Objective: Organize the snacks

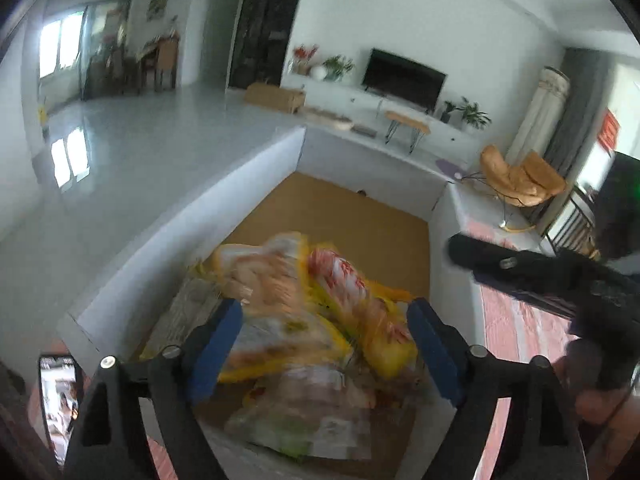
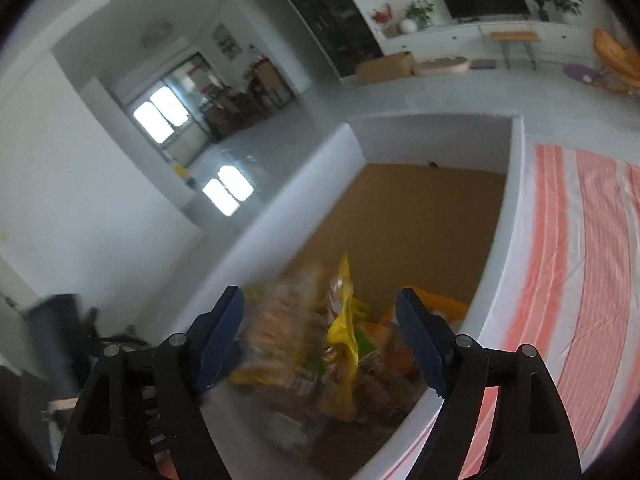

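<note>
Several snack packets (image 1: 304, 320), yellow, red and clear, lie heaped at the near end of a white-walled box (image 1: 224, 200) with a brown floor. They are blurred. My left gripper (image 1: 325, 303) hangs over the heap, open, its blue fingers (image 1: 224, 340) wide on either side, with no pad visibly pressing on a packet. In the right wrist view my right gripper (image 2: 320, 292) is also open above the same heap, where a yellow packet (image 2: 342, 320) stands on edge among the snack packets (image 2: 280, 328). The right gripper's black body (image 1: 520, 268) shows at the right of the left wrist view.
The box's far half (image 2: 420, 220) shows bare brown floor. A pink-and-white striped cloth (image 2: 580, 260) covers the surface right of the box. A phone (image 1: 60, 392) lies at the lower left. A person's hand (image 1: 592, 392) holds the right gripper. Beyond are floor, a TV and an orange chair.
</note>
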The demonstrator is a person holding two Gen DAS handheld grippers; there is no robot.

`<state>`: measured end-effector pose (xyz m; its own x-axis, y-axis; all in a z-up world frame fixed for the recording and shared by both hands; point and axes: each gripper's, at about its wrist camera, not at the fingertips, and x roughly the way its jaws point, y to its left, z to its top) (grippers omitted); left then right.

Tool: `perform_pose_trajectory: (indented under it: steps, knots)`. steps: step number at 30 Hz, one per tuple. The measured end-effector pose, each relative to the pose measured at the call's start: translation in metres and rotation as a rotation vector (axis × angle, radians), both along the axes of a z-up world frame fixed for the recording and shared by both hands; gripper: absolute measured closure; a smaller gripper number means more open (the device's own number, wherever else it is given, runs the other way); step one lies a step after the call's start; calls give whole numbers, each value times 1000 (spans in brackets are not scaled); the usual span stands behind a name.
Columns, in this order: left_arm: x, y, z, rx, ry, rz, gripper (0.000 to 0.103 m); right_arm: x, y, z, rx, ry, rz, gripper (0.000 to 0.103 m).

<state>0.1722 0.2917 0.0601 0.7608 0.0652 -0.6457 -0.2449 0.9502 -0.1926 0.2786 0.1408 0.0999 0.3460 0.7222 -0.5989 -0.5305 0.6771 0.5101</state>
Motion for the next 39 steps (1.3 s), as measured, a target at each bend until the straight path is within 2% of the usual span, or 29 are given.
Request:
perform_pose_trajectory:
  steps: [2, 5, 7, 12, 14, 17, 19, 22, 26, 32, 35, 39]
  knots:
    - [-2, -12, -1, 67, -10, -16, 4, -5, -5, -8, -1, 21, 0, 21]
    - [-11, -27, 3, 150, -28, 16, 3, -13, -28, -2, -39, -31, -20, 21]
    - [-17, -33, 11, 197, -37, 72, 3, -18, -41, 4, -65, -63, -35, 21]
    - [-31, -35, 21, 198, -37, 201, 0, -24, -66, 14, -154, -102, -70, 21]
    - [-35, -36, 20, 202, -13, 192, 0, -27, -67, 20, -179, -99, -79, 21]
    - [-36, -41, 21, 283, 6, 193, 0, -37, -67, 31, -185, -98, -65, 21]
    - [-36, -44, 24, 305, 21, 207, 0, -43, -61, 38, -203, -109, -47, 21]
    - [-36, -35, 25, 281, 60, 223, 0, -50, -47, 44, -255, -125, -7, 19]
    - [-38, -25, 30, 273, 68, 244, 0, -58, -29, 48, -322, -161, 34, 18]
    - [-37, -12, 29, 244, 119, 240, 0, -64, -20, 44, -386, -191, 44, 18]
    - [-39, -8, 29, 220, 115, 240, 0, -67, -19, 45, -399, -200, 46, 18]
    - [-39, -8, 29, 227, 114, 238, 0, -70, -16, 46, -401, -203, 53, 18]
